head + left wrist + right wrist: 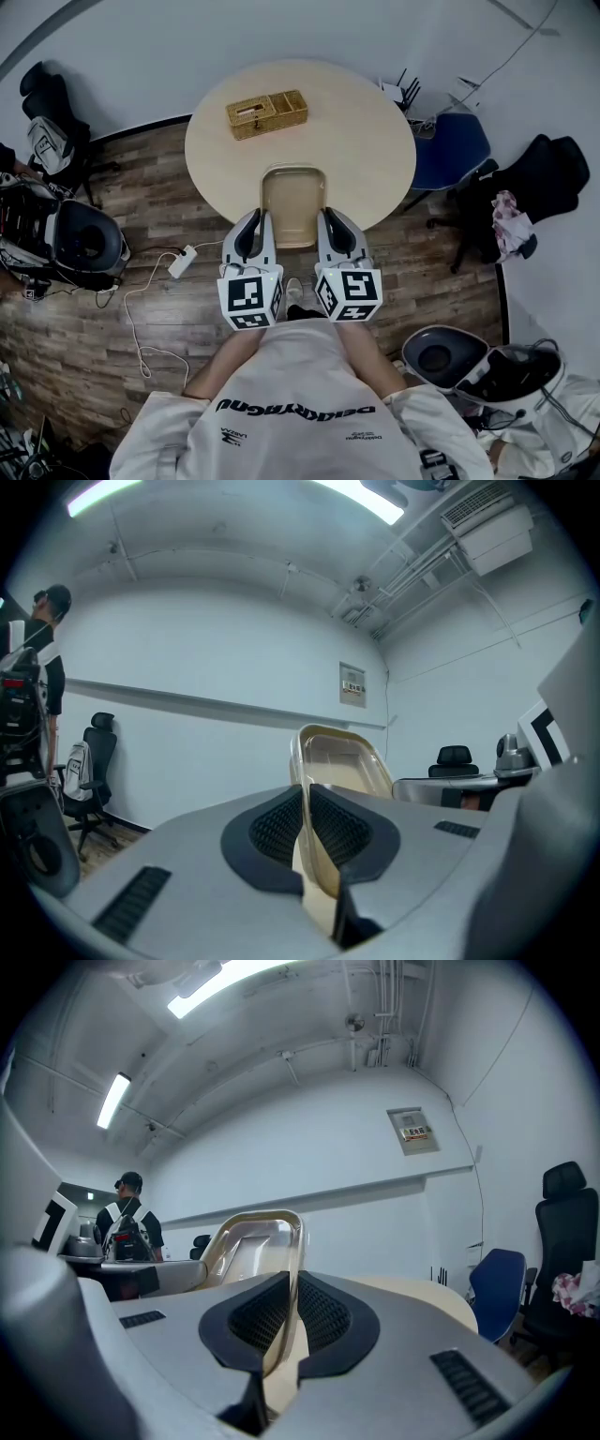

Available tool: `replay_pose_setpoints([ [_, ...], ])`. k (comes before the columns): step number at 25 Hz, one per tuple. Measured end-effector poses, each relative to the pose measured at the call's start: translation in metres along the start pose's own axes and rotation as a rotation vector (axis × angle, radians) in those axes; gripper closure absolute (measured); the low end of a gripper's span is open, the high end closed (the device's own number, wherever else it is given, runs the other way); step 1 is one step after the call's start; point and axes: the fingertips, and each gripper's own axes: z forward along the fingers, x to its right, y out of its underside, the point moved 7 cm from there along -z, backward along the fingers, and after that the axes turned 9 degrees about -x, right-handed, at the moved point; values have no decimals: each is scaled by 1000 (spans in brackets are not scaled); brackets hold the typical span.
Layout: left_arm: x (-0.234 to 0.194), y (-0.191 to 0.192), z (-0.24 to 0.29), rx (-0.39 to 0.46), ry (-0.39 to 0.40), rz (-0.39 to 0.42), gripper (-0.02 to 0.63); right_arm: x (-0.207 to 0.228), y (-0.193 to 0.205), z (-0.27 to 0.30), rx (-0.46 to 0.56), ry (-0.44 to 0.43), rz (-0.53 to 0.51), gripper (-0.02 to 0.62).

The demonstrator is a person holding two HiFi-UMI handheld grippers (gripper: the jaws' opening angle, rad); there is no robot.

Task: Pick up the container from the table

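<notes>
A clear beige container, an empty shallow tray, hangs between my two grippers over the near edge of the round table. My left gripper is shut on its left rim and my right gripper on its right rim. In the left gripper view the ribbed pads pinch the thin rim, and the container stands up ahead of the left gripper. The right gripper view shows the same: the right gripper is clamped on the container.
A wicker basket sits at the table's far side. A blue chair stands to the right and black chairs beyond it. A power strip with its cable lies on the wooden floor at left. A person stands in the background.
</notes>
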Motion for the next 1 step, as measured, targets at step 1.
replay_pose_setpoints([
  [1, 0, 0, 1, 0, 0, 0, 569, 0, 0, 1, -1, 0, 0, 538],
])
